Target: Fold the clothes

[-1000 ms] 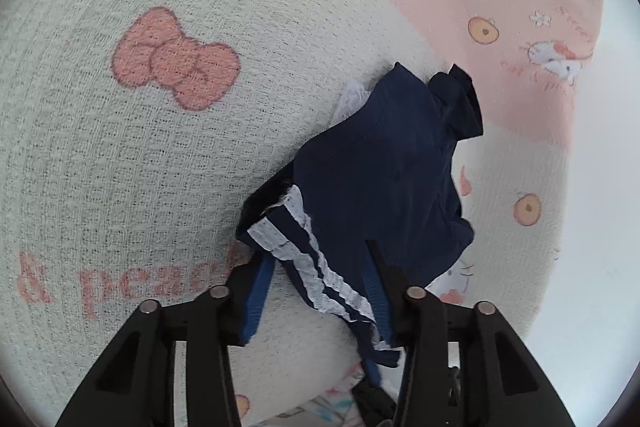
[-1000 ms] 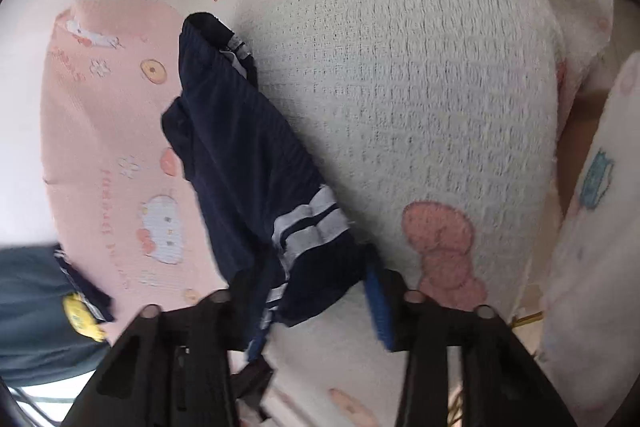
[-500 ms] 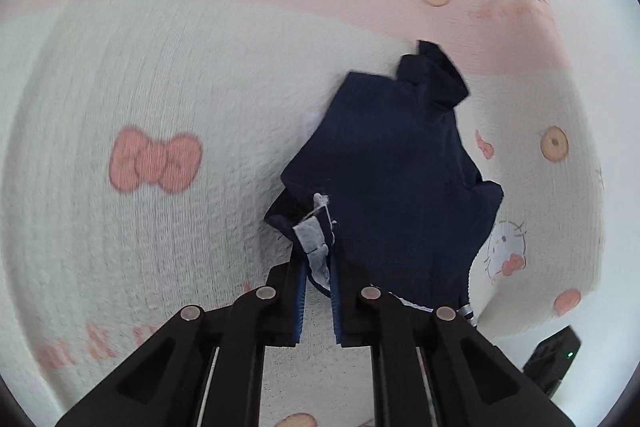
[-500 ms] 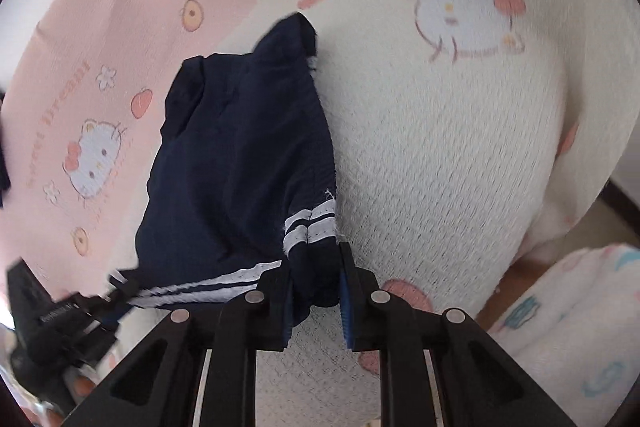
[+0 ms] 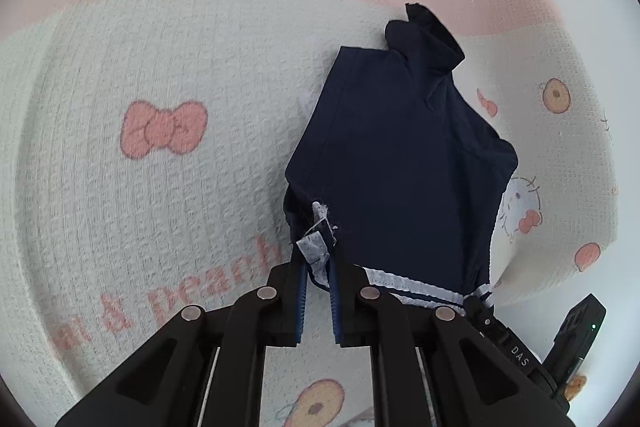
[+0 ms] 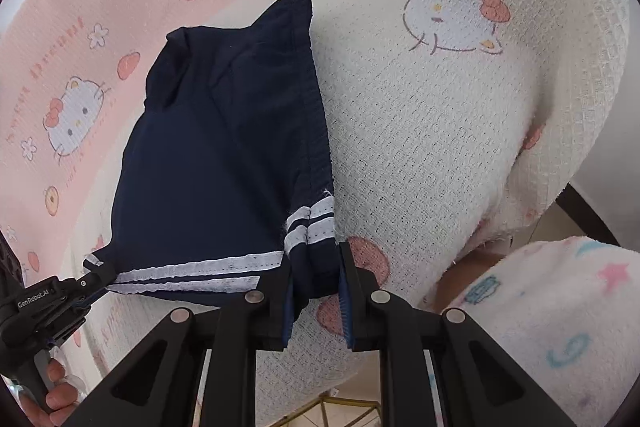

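Both tongs are clamped on the navy shorts [image 5: 400, 163] — left tongs [image 5: 318, 269] pinch one striped hem corner, right tongs [image 6: 314, 277] pinch the other. The shorts hang stretched between them over a cat-print blanket [image 5: 160, 59] with pink bows.

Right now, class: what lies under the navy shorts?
Under the navy shorts lies the cat-print blanket, cream and pink. The part they cover is hidden.
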Motion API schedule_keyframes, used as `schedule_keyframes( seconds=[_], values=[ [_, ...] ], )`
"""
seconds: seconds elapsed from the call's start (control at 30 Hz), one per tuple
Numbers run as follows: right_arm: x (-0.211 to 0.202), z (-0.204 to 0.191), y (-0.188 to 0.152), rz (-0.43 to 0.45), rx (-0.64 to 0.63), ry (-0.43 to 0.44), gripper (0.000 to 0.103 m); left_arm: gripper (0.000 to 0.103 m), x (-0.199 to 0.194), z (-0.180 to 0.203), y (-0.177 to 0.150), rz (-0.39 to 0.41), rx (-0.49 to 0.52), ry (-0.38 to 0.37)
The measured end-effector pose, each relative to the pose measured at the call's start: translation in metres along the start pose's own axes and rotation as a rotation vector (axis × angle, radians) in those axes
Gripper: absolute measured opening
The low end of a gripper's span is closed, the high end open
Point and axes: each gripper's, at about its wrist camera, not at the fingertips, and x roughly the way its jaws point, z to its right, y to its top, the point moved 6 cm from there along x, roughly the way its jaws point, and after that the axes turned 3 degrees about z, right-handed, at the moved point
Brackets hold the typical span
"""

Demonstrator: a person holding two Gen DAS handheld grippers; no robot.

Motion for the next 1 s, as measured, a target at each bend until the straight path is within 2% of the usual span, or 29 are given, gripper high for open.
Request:
schedule_keyframes(
  seconds=[0.27, 0.4, 0.63, 1.0],
  values=[
    [0.000, 0.000, 0.003, 0.023, -0.049, -0.039, 0.016, 0.007, -0.002, -0.002, -0.008, -0.013, 0.019, -0.007],
    [-0.002, 0.002, 0.004, 0.034, -0.067, -0.075, 0.017, 0.007, 0.001, -0.004, -0.019, -0.054, 0.014, -0.022],
    [-0.005, 0.002, 0.007, 0.071, -0.102, -0.094, 0.017, 0.006, 0.006, -0.005, -0.046, -0.099, 0.078, 0.022],
    [-0.007, 0.009, 0.008, 0.097, -0.133, -0.152, 0.017, 0.006, 0.009, -0.003, -0.068, -0.171, 0.125, 0.003]
  ],
)
